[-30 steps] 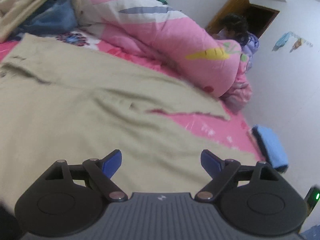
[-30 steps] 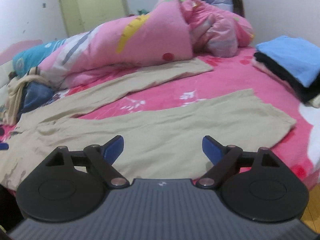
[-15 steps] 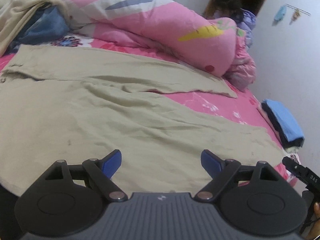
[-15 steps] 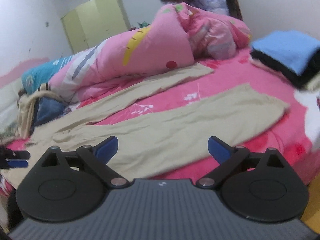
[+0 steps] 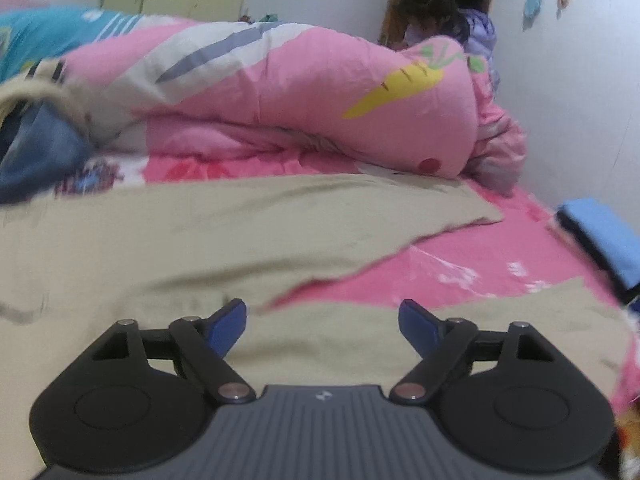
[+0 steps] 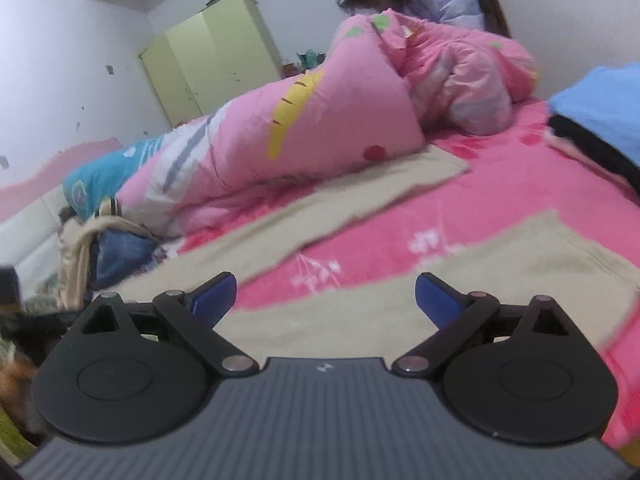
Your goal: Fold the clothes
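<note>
Seen from the left wrist, the jaws stand wide apart with nothing between them: the left gripper (image 5: pixel 322 316) is released and hangs low over the pair of beige cotton trousers (image 5: pixel 168 232) spread flat on the pink flowered bedsheet (image 5: pixel 452 268). The near trouser leg runs directly under the blue fingertips (image 5: pixel 228 320), and the split between the two legs opens just ahead of the left fingertip. I judge this to be the approach before the first fold; nothing is grasped yet. The next move calls for dropping onto a cloth edge and closing on one layer only, without catching the sheet.

From the right wrist, the jaws are likewise spread and empty. The right gripper (image 6: pixel 325 296) sits above the near leg of the trousers (image 6: pixel 500 264), whose hem end lies to the right of the fingertips; the far leg stretches away toward the rolled pink quilt with a yellow carrot print (image 6: pixel 320 120), touching its foot. A folded blue and black stack of clothes (image 6: pixel 600 120) rests well apart at the right.
</note>
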Demonstrator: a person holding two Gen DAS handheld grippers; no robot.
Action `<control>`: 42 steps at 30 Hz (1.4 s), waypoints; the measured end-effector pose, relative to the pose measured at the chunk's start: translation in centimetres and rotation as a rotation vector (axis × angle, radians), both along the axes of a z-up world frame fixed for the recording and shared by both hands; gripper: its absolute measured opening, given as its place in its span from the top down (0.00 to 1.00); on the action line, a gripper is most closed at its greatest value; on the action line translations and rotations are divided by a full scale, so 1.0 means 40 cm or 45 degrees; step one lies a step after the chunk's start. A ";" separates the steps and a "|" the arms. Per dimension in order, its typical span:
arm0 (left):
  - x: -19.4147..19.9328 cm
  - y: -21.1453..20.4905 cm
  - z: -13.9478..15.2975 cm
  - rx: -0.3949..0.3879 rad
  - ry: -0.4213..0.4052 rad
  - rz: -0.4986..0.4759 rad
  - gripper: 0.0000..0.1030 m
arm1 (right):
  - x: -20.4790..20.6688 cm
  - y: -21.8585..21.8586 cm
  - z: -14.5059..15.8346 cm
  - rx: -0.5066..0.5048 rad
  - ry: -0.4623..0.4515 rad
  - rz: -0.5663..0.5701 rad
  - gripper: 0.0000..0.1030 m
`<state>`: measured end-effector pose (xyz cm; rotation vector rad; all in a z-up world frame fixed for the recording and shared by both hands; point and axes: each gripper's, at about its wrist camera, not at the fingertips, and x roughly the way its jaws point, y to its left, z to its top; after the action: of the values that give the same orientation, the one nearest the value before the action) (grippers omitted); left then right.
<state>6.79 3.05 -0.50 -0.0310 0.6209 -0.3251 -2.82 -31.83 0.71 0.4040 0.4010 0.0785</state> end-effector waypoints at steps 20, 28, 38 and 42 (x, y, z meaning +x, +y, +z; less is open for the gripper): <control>0.227 -0.069 -0.150 0.199 0.068 -0.142 0.84 | 0.709 -0.470 -0.172 0.440 0.452 -0.502 0.50; 0.228 -0.091 -0.156 0.276 0.012 -0.175 0.96 | 0.749 -0.480 -0.195 0.489 0.463 -0.507 0.88; 0.230 -0.055 -0.128 0.160 0.036 -0.210 0.99 | 0.679 -0.441 -0.138 0.364 0.400 -0.502 0.96; 0.225 -0.044 -0.117 0.139 0.041 -0.230 0.99 | 0.659 -0.440 -0.131 0.362 0.389 -0.528 0.96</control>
<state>15.77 1.29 -5.19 0.1257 0.6740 -0.4655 23.54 -49.43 -4.51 0.7771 0.6014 -0.3378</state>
